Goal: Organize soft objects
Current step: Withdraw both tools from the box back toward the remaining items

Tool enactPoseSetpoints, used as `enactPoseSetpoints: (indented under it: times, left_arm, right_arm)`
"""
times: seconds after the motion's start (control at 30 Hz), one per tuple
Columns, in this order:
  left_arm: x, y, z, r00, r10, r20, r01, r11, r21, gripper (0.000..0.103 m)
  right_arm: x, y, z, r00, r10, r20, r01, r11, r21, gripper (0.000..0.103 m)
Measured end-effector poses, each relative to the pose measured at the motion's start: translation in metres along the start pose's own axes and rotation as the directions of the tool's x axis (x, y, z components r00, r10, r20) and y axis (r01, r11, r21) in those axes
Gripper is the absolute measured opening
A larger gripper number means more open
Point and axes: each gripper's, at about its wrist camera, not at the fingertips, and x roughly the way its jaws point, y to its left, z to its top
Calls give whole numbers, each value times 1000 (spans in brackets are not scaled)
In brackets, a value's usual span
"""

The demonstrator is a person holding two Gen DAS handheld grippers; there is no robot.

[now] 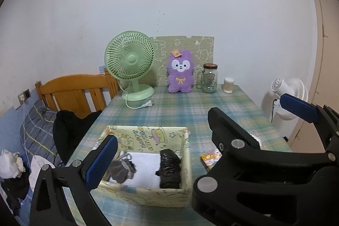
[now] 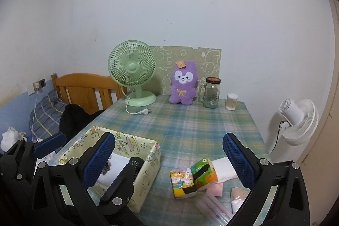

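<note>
While unloaded, both jaws wide apart

Box (image 1: 148,137) print too warped to read

At the far end of the plaid tablecloth (image 2: 190,126) I see a pale green desk fan (image 2: 133,69), unplugged, a lidded glass mug jar (image 2: 211,92) and a cotton-swab tub (image 2: 231,101). A white standing fan (image 2: 300,120) stands beyond the table's right edge.

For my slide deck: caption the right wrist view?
Open right gripper hovers over tissue packs beside the yellow box on a plaid table.
</note>
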Motion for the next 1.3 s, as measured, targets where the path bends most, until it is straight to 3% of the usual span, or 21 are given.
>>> enactPoseSetpoints:
  times: [0.33, 1.03, 1.3]
  left_arm:
    - [1, -28, -17, 1000, 3, -5, -3, 1000, 8, 103]
    - [25, -103, -55, 989, -133, -64, 136, 990, 46, 102]
    - [33, -116, -73, 990, -126, -62, 130, 990, 60, 102]
  right_arm:
    - [-1, -21, -17, 1000, 3, -12, -3, 1000, -28, 103]
    - [3, -95, -73, 992, -87, -91, 89, 996, 19, 103]
    - [11, -111, -98, 991, -75, -111, 83, 994, 71, 103]
